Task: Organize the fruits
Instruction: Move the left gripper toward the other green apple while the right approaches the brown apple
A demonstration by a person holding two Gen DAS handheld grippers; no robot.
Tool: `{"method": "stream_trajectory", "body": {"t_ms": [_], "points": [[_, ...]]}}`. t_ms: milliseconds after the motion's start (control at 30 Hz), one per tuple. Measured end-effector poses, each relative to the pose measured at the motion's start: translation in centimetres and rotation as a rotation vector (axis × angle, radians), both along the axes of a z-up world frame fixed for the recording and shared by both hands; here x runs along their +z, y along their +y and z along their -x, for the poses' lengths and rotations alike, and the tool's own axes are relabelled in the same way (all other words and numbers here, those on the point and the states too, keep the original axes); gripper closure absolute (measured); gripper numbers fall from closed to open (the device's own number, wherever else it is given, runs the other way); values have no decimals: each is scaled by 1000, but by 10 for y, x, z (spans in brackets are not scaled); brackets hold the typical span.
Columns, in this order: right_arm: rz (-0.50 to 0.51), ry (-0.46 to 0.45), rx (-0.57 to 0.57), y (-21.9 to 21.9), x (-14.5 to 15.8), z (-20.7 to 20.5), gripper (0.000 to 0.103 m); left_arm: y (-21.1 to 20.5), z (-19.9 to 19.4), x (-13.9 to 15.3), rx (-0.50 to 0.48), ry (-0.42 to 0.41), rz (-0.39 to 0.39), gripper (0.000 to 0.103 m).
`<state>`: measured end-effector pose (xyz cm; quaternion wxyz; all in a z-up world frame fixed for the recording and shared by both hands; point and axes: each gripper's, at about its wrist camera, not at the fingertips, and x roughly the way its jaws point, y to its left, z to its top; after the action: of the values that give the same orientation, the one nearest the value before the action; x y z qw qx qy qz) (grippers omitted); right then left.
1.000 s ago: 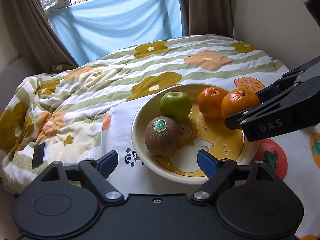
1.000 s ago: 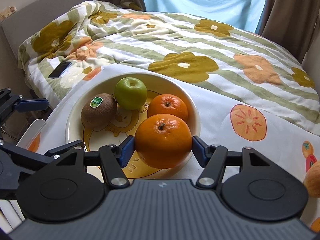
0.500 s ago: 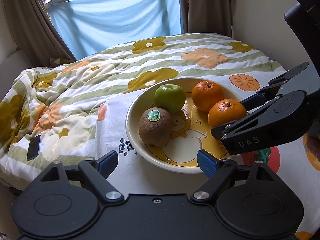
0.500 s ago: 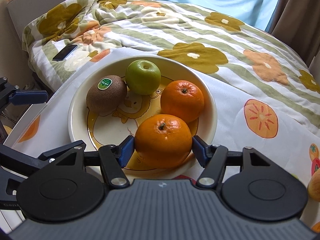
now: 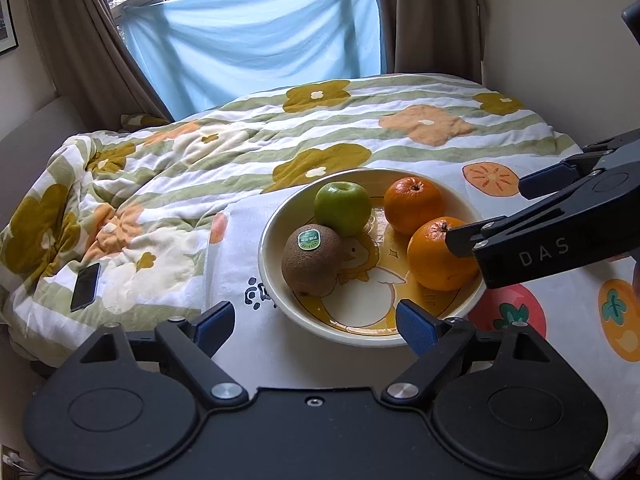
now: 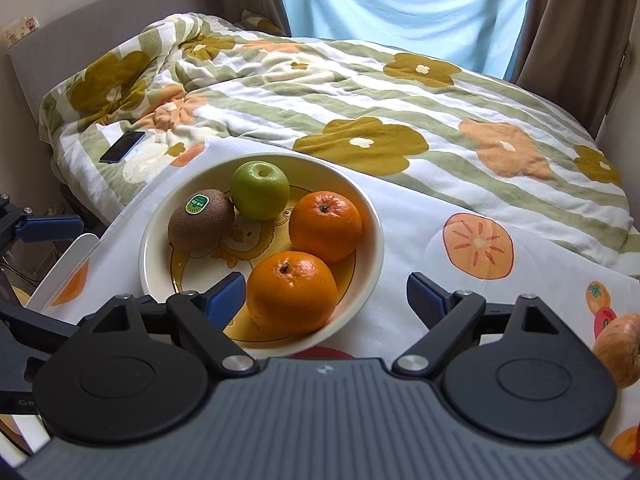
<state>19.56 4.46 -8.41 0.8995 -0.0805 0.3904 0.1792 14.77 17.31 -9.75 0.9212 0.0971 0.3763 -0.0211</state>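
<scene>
From the left wrist: left gripper [image 5: 316, 322] wide apart and holding nothing, hovering at the near rim of the bowl [image 5: 276, 280] on the fruit-print cloth [image 5: 248, 344]. In the bowl, 4 fruits: kiwi [image 5: 311, 260] touching green apple [image 5: 342, 208], far orange [image 5: 414, 205] behind, near orange [image 5: 436, 256] resting on the bowl floor with the right gripper's dark finger across its right side. From the right wrist: right gripper [image 6: 326, 298] just sprung wide, jaws having been opening, near orange [image 6: 291, 291] sitting between the pads but gripped by neither, left pad just beside it, right pad well apart. Release looks done; best now to draw straight back and up, keeping the jaws wide so no pad nudges the orange against its neighbour or rolls it over the low rim. At the right edge, 1 more brownish-orange fruit [image 6: 618, 348] lying on the cloth outside the bowl, likely next. Phone [image 6: 123, 146] on the quilt [image 6: 360, 92], well clear.
</scene>
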Motion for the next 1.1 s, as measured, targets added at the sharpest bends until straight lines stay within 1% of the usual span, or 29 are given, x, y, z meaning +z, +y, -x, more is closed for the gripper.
{"method": "stream_trajectory", "body": {"t_ms": [133, 167, 200, 233, 267, 467, 667, 867, 1100], "points": [[-37, 7, -19, -21, 9, 10, 0, -8, 10, 8, 39, 9, 43, 12], [-44, 6, -22, -27, 12, 14, 0, -11, 13, 11, 46, 9, 52, 10], [-50, 4, -25, -33, 15, 17, 0, -15, 16, 14, 55, 8, 57, 9], [-59, 0, -29, -41, 19, 22, 0, -20, 20, 18, 64, 3, 56, 3], [-65, -5, -31, -49, 23, 26, 0, -25, 24, 22, 71, -9, 53, 1], [-81, -69, -75, -104, 44, 53, 0, -61, 43, 40, 89, -47, 57, 0], [-61, -96, -122, -165, 54, 72, 0, -106, 56, 52, 88, -67, 63, 0], [-43, -100, -182, -228, 54, 84, 0, -155, 59, 52, 70, -76, 73, 0], [-32, -91, -225, -287, 42, 80, 0, -211, 48, 36, 20, -76, 88, 0]]}}
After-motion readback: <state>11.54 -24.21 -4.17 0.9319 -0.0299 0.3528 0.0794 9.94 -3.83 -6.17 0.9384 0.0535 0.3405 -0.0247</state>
